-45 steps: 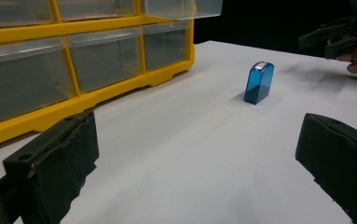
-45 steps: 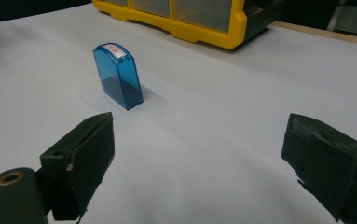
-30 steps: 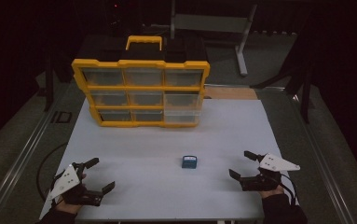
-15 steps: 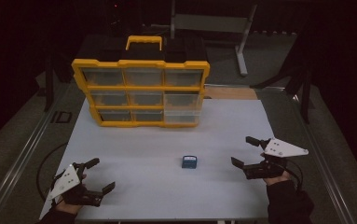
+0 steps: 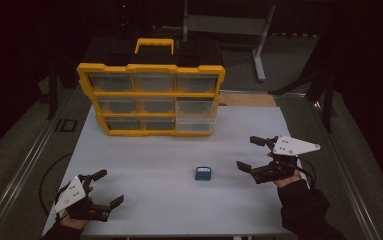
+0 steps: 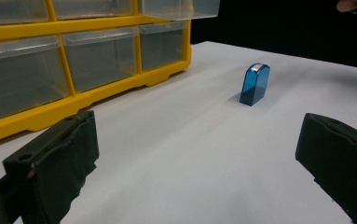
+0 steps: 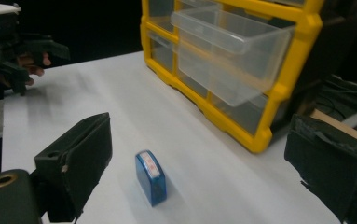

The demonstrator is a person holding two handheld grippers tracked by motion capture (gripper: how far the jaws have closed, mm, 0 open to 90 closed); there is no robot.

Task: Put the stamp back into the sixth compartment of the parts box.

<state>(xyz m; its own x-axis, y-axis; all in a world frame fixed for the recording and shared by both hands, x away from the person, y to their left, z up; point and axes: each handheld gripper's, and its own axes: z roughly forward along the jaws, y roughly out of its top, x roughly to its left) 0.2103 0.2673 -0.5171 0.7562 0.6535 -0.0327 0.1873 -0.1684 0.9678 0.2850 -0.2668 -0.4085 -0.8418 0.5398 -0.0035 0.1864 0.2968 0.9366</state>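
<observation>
So the drawer organizer [image 5: 151, 97] stands at the back of the table [image 5: 159, 155], upper middle of the frame. The small block [image 5: 203, 173] sits in front of it, right of centre, with the right gripper [image 5: 253, 154] just beside it and the left gripper [image 5: 106, 187] way off at lower left.

Dim dark room, white table [image 5: 149, 160], grey floor [image 5: 19, 145], grey metal stand [image 5: 259, 55] behind

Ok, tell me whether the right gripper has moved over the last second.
Yes. The right gripper has moved up the table, away from the near edge and toward the yellow drawer box; the blue case stayed put.
</observation>
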